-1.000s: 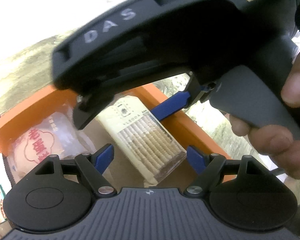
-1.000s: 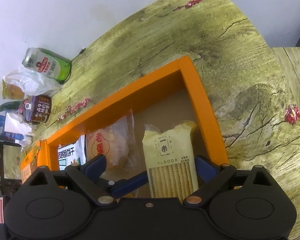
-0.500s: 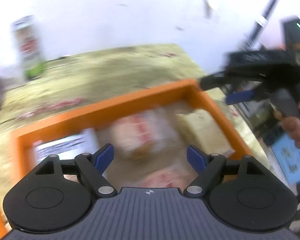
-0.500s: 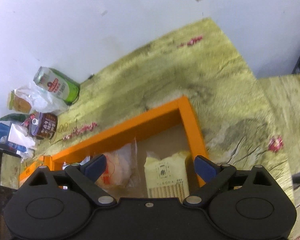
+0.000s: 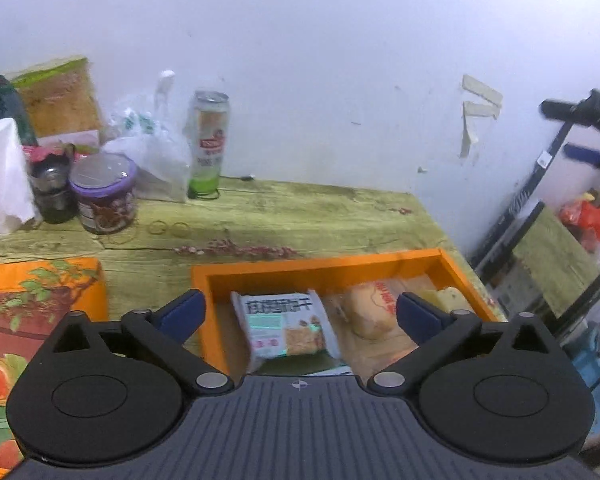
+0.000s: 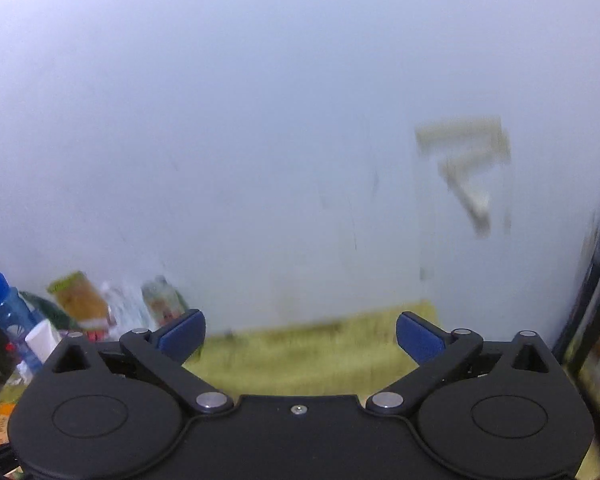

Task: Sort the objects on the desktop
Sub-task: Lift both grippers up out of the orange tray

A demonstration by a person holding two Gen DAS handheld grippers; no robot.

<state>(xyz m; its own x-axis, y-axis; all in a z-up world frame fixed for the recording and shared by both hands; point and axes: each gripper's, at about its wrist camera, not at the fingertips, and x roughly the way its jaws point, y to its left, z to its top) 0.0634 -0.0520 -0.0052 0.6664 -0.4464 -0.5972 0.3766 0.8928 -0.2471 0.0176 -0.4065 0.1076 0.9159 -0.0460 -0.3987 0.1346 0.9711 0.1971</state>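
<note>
An orange tray (image 5: 320,268) lies on the green wood-grain table and holds a white biscuit packet (image 5: 284,328), a clear bag with a round cake (image 5: 376,312) and a yellow cracker pack (image 5: 454,298). My left gripper (image 5: 298,306) hovers above the tray's near side; its jaws are opening and nothing is between them. My right gripper (image 6: 298,322) is raised and faces the white wall in a blurred view; its jaws are also opening, with nothing between them. Part of it shows at the far right of the left wrist view (image 5: 580,136).
Along the wall at the back left stand a tall can (image 5: 208,144), a plastic bag (image 5: 148,152), a purple-lidded tub (image 5: 104,192) and a white paper roll (image 5: 2,172). An orange printed box (image 5: 32,300) lies left of the tray. A shelf (image 5: 552,264) stands beyond the table's right edge.
The left gripper pulled back and up from over the cracker pack, and its jaws spread wider. The right gripper rose away from the tray toward the wall. The cracker pack stays in the tray.
</note>
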